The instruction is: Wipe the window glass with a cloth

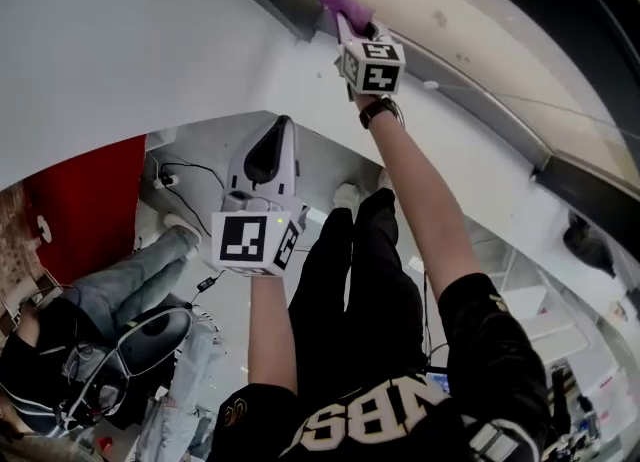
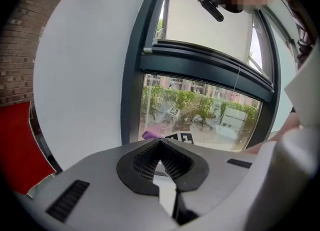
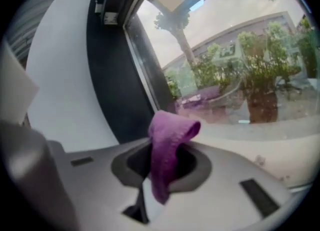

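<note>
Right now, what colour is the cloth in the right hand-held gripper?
The cloth is plain purple; the right gripper view shows it best.

The pale grey floor (image 1: 325,162) fills the middle of the head view. Near its centre stand the wearer's white shoes (image 1: 348,193). At about 9 o'clock black cables (image 1: 186,167) trail across it to a small plug block. Toward 8 o'clock a seated person's legs in jeans (image 1: 130,272) stretch over it. At 4 o'clock white shelving (image 1: 528,302) stands on it, blurred.
</note>
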`<state>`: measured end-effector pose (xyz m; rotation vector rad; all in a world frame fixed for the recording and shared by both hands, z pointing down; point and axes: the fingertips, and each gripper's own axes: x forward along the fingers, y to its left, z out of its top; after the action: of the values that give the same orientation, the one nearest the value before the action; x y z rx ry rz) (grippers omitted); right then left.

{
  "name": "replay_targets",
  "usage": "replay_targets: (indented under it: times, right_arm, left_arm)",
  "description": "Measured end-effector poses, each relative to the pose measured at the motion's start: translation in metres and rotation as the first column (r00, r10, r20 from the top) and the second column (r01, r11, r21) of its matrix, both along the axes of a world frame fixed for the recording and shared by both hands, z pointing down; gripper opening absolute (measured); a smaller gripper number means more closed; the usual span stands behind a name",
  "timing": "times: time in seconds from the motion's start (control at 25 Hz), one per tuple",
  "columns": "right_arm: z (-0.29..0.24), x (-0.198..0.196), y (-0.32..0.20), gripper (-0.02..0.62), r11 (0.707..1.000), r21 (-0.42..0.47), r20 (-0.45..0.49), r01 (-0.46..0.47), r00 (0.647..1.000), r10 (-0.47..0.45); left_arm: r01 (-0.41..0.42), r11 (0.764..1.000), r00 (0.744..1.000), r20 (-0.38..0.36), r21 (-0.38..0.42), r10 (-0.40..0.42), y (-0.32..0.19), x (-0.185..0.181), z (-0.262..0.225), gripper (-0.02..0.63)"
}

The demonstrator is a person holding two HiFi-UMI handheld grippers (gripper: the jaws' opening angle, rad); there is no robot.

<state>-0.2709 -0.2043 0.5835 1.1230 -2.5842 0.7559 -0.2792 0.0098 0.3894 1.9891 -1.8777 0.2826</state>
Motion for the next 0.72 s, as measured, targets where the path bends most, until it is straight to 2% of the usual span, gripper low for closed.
replay_targets:
  times: [0.12,0.24,0.4,0.56,0.64,0.72]
  right_arm:
    - [-0.004,-0.007,-0.024,0.075,0.999,-0.014,0.02,-0.036,0.999,0.036]
    - [0.0,0.03,-0.033,0.074,0.988,-0.042,0.029,-0.151,0.988,0.152]
    - [0.025,0.149,-0.028,0.075,0.948,-0.082,-0.03,-0.308,0.951,0.307]
    - [0.036,0.264,-0.008,0.075,0.922,-0.059,-0.092,-0.382,0.922,0.376]
    - [0.037,0.319,0.003,0.075,0.891,-0.066,-0.098,-0.449,0.892,0.442]
    - [0.037,0.377,0.014,0.075,0.839,-0.072,-0.095,-0.539,0.841,0.532]
  left_arm:
    - [0.016,1.0,1.0,-0.002,-0.014,-0.016,0.004,-0.01,0.007,0.026]
    - [-0.015,0.999,1.0,-0.008,-0.038,0.015,0.004,0.0,0.021,0.026]
    - [-0.122,0.991,0.992,-0.05,-0.064,0.119,-0.01,0.046,0.048,0.026]
    - [-0.252,0.965,0.965,-0.095,-0.076,0.244,-0.025,0.111,0.07,0.026]
    - [-0.328,0.941,0.942,-0.104,-0.084,0.319,-0.029,0.149,0.077,0.026]
    - [-0.407,0.909,0.911,-0.11,-0.089,0.398,-0.03,0.187,0.081,0.025]
